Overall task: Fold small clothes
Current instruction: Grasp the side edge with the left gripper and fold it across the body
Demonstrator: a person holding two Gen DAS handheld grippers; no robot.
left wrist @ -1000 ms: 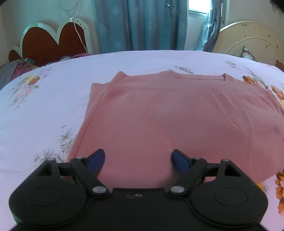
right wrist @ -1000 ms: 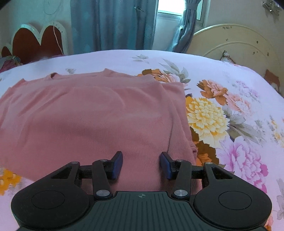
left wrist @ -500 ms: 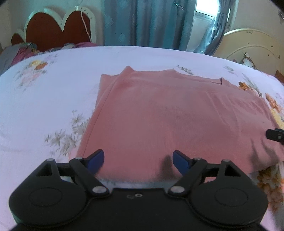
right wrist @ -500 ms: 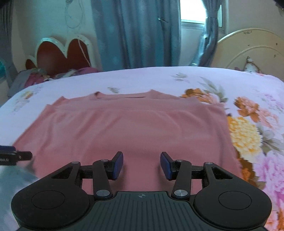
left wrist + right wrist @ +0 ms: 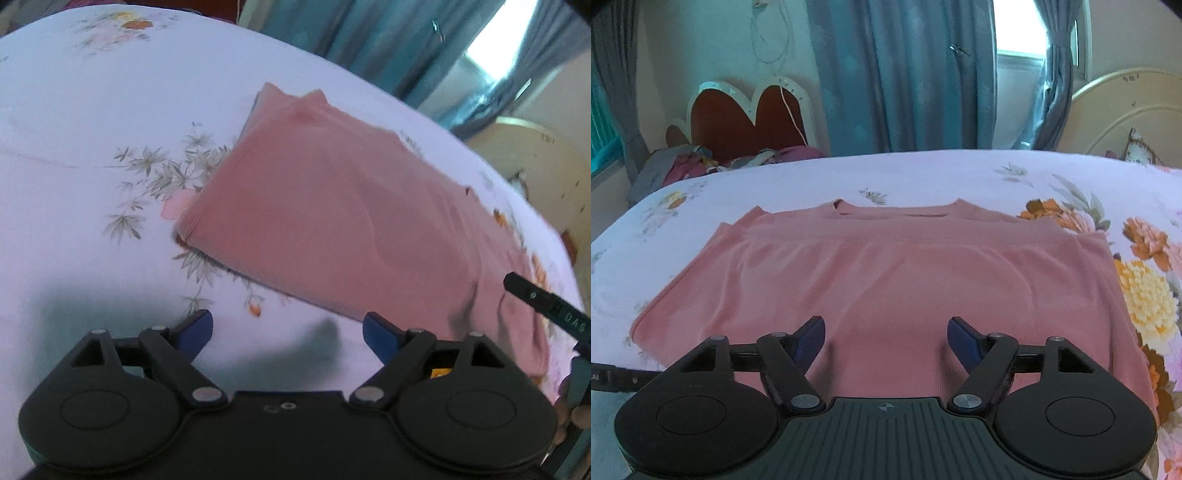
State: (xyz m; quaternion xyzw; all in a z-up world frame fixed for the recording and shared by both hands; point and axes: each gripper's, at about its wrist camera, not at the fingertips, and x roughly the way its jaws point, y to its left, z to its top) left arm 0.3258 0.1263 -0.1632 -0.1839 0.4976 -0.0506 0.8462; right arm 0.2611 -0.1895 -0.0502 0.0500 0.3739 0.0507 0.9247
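Lying flat on the floral white bedsheet, the pink ribbed knit top looks partly folded, its sides seemingly tucked in, so I judge a final fold remains. Both the left gripper and the right gripper hover near its near hem, spread wide and holding nothing. No containers appear.

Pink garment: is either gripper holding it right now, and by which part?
Nothing is held. The left gripper is open over bare bedsheet, short of the pink garment. The right gripper is open above its near hem, with no cloth between the fingers.
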